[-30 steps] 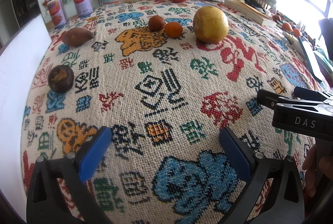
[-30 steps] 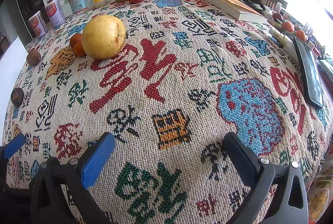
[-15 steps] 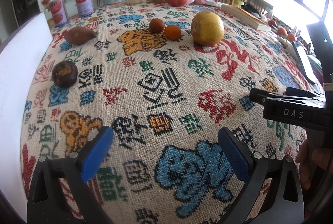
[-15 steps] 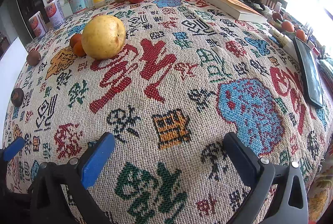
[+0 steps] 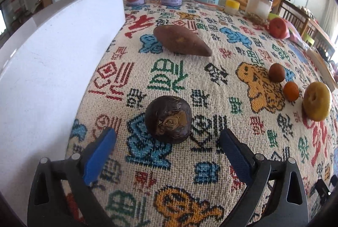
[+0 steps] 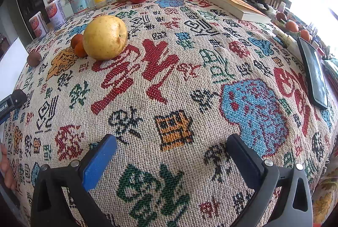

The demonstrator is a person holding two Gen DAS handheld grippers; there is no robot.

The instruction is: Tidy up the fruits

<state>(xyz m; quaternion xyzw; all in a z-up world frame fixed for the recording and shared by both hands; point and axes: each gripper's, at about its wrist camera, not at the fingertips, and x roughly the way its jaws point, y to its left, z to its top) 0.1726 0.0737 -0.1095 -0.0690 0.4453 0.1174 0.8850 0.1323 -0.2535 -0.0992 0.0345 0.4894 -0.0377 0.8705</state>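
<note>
On the patterned worktop (image 5: 243, 54), beside a white board (image 5: 52, 62), the left hand-held gripper (image 5: 166, 155) was closing, pads not yet touching the dark round fruit (image 5: 168, 119) just ahead: the pick-up step, needing further advance. The right hand-held gripper (image 6: 172, 157) hung apart, empty. Tin labels were unreadable.

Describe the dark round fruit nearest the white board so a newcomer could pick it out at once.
Start at the white board along the patterned tablecloth. Just beside it, on a blue motif, sits the dark round fruit, ahead of the left gripper, whose closing jaws do not touch it. Unlike the pointed sweet potato behind it, it is nearly black, with a tan scar.
</note>
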